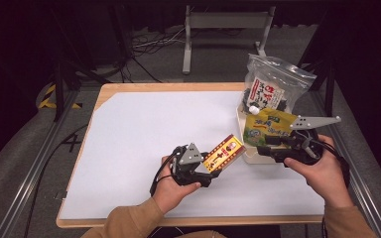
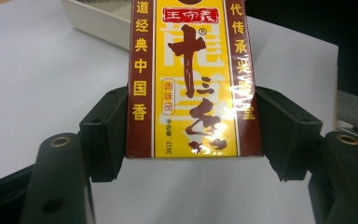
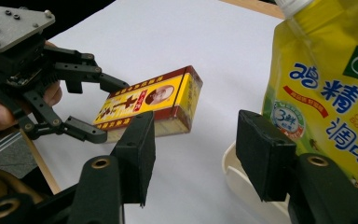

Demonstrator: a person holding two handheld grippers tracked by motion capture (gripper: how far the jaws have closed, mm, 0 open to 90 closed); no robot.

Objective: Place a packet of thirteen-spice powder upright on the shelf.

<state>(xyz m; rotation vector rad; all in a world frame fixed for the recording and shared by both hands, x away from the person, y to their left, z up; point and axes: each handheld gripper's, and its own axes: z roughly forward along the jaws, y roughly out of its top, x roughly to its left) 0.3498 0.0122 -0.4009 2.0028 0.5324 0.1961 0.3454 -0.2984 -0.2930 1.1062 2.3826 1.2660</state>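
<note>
A yellow and dark red box with Chinese print is held just above the white table cover. My left gripper is shut on the box near its lower end, one pad on each long side. In the right gripper view the same box sticks out of the left gripper towards the camera. My right gripper is open beside a yellow-green spouted pouch. Nothing lies between its jaws. The pouch stands just past the right jaw, in a white tray.
The white tray sits at the table's right side and also shows in the left gripper view. Behind it stands a clear bag of dark contents. A white sheet covers the wooden table. Cables and a metal stand lie on the floor beyond.
</note>
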